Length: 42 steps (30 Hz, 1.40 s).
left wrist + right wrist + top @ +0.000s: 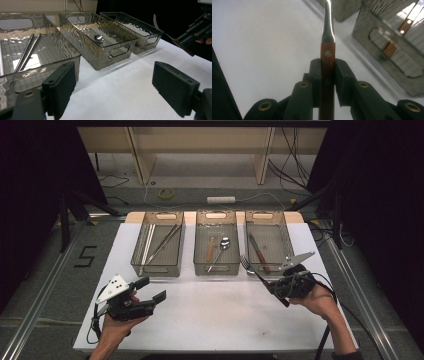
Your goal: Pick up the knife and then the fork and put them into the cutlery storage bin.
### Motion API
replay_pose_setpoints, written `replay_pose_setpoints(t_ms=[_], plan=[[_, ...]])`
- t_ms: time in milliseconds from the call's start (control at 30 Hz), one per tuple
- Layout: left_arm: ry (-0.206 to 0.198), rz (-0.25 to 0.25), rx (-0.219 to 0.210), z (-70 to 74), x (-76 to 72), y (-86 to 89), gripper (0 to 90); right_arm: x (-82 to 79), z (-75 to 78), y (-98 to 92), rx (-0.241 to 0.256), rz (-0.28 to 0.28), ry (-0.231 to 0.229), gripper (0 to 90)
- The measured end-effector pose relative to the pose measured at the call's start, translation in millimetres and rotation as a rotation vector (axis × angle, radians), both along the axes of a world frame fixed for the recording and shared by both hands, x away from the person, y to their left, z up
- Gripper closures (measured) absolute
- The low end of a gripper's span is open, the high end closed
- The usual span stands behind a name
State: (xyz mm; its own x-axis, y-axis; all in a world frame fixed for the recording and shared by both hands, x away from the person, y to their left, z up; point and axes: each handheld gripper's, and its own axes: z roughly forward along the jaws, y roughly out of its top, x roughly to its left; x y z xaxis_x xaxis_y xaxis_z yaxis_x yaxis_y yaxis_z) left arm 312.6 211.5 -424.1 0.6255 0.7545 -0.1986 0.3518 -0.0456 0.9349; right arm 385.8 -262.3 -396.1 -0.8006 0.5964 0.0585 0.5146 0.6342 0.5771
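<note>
Right claw [327, 75] clamped on the fork [251, 268] by its wooden handle, held above the worktop [210, 315] just before the right bin [266, 248]; light, stiff, slick metal neck so the handle is likely the best hold; left claw [150, 290] open, empty.

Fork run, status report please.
Right gripper shut on fork, held near the right bin. Left gripper open, empty. Nothing in the way.

Chopsticks [162, 242] left bin, spoon [220, 249] mid bin, knife [259, 253] right.
</note>
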Motion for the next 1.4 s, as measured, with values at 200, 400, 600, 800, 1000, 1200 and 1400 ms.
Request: replay_pose_setpoints(t_ms=[200, 400, 600, 800, 1000, 1200, 1400], plan=[[-0.001, 0.000, 0.001, -0.1, 0.2, -0.3, 18.6, 15.6, 15.6, -1.3, 0.050, -0.051, -0.033, 77.6], [0.000, 0.000, 0.001, 0.0, 0.0, -0.1, 18.6, 37.7, 33.3, -4.6, 0.124, -0.123, -0.069, 77.6], [0.003, 0.002, 0.000, -0.6, 0.8, -0.2, 18.6, 61.1, 38.3, -3.2, 0.134, -0.183, -0.070, 77.6], [0.000, 0.001, 0.000, -0.1, 0.4, -0.4, 18.6, 80.9, 45.1, -1.3, 0.137, -0.234, -0.082, 77.6], [-0.002, 0.000, -0.001, -0.2, 0.6, -0.1, 18.6, 99.5, 46.2, 1.6, 0.131, -0.280, -0.078, 77.6], [-0.003, -0.003, -0.002, 0.1, 0.4, -0.9, 18.6, 114.0, 40.0, 5.1, 0.126, -0.327, -0.065, 77.6], [-0.003, -0.005, -0.006, 0.2, 0.1, -0.7, 18.6, 123.7, 32.7, 4.8, 0.121, -0.368, -0.047, 77.6]])
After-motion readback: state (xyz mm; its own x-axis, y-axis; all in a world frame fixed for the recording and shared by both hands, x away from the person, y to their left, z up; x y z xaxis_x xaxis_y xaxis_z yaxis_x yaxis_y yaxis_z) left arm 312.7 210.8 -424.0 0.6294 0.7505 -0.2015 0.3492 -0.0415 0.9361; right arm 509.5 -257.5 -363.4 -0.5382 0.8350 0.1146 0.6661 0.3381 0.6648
